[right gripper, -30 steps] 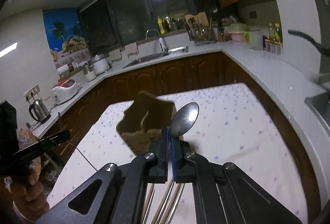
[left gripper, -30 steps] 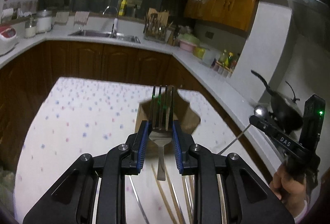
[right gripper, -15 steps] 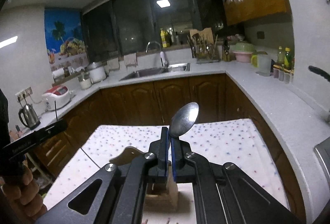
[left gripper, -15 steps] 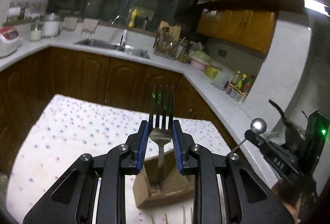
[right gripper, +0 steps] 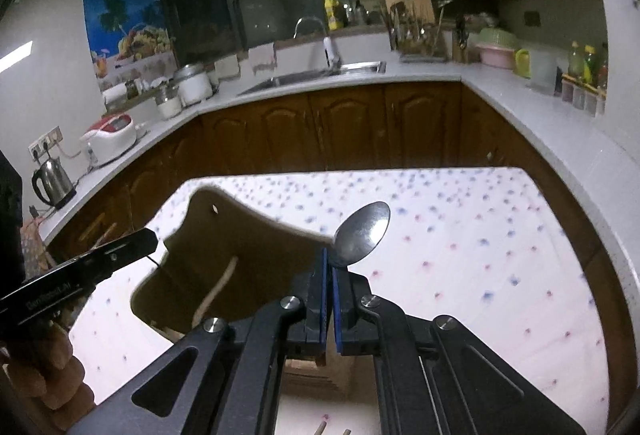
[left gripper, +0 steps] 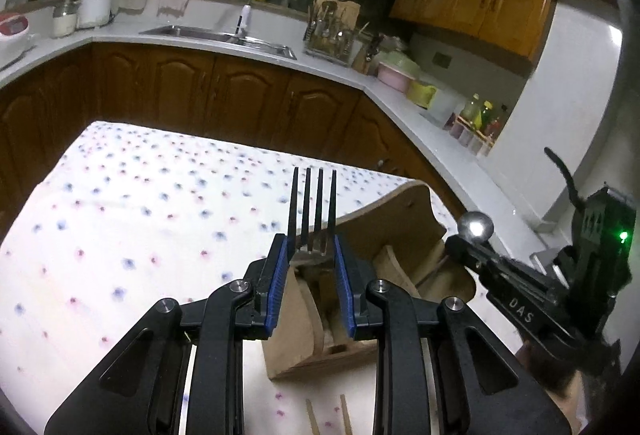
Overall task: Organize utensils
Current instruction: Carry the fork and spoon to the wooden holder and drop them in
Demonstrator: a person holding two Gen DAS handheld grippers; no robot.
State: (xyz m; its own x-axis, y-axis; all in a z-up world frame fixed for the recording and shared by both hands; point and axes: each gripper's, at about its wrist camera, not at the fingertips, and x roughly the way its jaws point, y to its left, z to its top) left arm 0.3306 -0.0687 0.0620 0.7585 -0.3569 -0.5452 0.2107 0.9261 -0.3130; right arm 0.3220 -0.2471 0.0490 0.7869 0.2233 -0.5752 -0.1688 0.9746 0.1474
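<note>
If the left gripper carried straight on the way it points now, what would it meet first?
Most likely the wooden utensil holder: the left gripper, shut on the fork, aims down at its open compartments, though depth is unclear.

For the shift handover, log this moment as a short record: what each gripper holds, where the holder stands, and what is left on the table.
left gripper: shut on the fork, tines pointing up and away
right gripper: shut on the spoon, bowl up
wooden holder: upright on the dotted tablecloth, just beyond both grippers, tall shaped back, dividers inside
holder contents: cannot tell
left on the table: chopstick tips at the near edge
status: fork and spoon not yet in the holder
</note>
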